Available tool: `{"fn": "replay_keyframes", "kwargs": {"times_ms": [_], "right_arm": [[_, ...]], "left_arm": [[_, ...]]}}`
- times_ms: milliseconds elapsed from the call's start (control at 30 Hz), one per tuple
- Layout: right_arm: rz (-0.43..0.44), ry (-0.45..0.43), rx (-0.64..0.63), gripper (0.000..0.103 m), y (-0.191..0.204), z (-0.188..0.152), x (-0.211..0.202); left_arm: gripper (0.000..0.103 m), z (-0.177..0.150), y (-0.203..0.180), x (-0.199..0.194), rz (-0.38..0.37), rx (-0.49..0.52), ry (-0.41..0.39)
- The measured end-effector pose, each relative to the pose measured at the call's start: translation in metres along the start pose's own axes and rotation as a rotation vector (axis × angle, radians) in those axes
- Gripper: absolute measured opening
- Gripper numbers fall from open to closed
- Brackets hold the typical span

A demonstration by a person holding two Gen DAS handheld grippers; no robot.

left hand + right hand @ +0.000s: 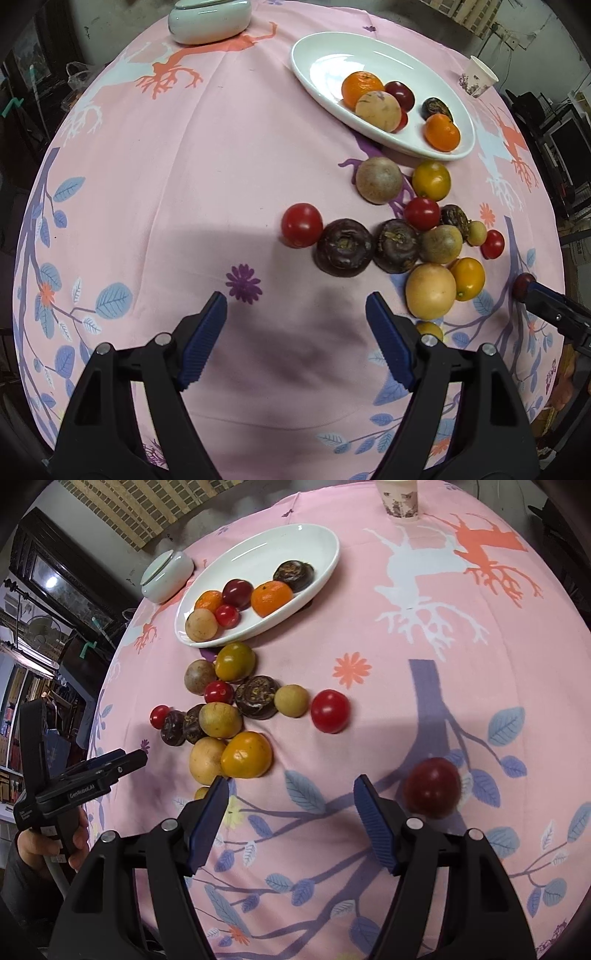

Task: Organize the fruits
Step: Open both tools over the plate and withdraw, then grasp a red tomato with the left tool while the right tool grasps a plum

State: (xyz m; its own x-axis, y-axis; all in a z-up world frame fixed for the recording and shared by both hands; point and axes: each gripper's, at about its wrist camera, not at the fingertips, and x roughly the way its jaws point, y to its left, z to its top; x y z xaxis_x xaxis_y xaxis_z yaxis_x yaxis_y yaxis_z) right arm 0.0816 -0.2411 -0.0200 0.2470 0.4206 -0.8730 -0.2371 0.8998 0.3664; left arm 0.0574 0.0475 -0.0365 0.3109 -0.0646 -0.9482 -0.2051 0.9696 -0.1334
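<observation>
A white oval plate (317, 48) (258, 546) holds oranges, small red fruits, a tan fruit and a dark chestnut. Several loose fruits lie on the pink cloth below it: red tomatoes (301, 224) (330, 710), dark chestnuts (343, 247) (257, 697), tan round fruits (430, 291) (207, 760) and yellow-orange ones (431, 180) (246, 755). My left gripper (295, 306) is open and empty, just short of the pile. My right gripper (288, 788) is open and empty; a dark red fruit (432, 788) lies just right of its right finger.
A pale lidded ceramic jar (208, 18) (166, 574) stands at the table's far side. A paper cup (478, 75) (400, 498) stands beyond the plate. The other gripper shows in each view: the right one (546, 306), the hand-held left one (85, 779).
</observation>
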Motion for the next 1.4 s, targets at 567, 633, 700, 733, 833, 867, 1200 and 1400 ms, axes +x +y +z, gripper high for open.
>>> {"fn": "replay_keyframes", "kwargs": {"times_ms": [567,633,700,733,833,867,1200,1400], "right_arm": [[-0.224,0.006,-0.024,0.070,-0.051,-0.008,0.005],[-0.235,0.024,-0.057,0.069,-0.046,-0.008,0.014],[-0.277,0.035,-0.098,0.058,-0.040,-0.006,0.022],[-0.301,0.030,-0.119,0.052,-0.038,-0.004,0.023],[-0.290,0.037,-0.134,0.040,-0.038,0.000,0.023],[-0.273,0.037,-0.129,0.040,-0.038,0.001,0.022],[-0.140,0.027,-0.133,0.041,-0.016,0.003,0.016],[-0.126,0.046,-0.143,0.041,-0.009,0.000,0.024]], "left_arm": [[0.079,0.004,-0.006,0.017,-0.020,0.010,0.058],[0.079,0.003,-0.006,0.018,-0.018,0.010,0.061],[0.079,0.003,-0.006,0.019,-0.019,0.008,0.064],[0.079,0.003,-0.006,0.019,-0.020,0.008,0.064],[0.079,0.004,-0.006,0.020,-0.021,0.007,0.067],[0.079,0.005,-0.006,0.020,-0.022,0.007,0.068],[0.079,0.024,0.013,0.018,0.011,-0.013,0.037],[0.079,0.038,0.034,0.018,-0.012,-0.095,0.033]]}}
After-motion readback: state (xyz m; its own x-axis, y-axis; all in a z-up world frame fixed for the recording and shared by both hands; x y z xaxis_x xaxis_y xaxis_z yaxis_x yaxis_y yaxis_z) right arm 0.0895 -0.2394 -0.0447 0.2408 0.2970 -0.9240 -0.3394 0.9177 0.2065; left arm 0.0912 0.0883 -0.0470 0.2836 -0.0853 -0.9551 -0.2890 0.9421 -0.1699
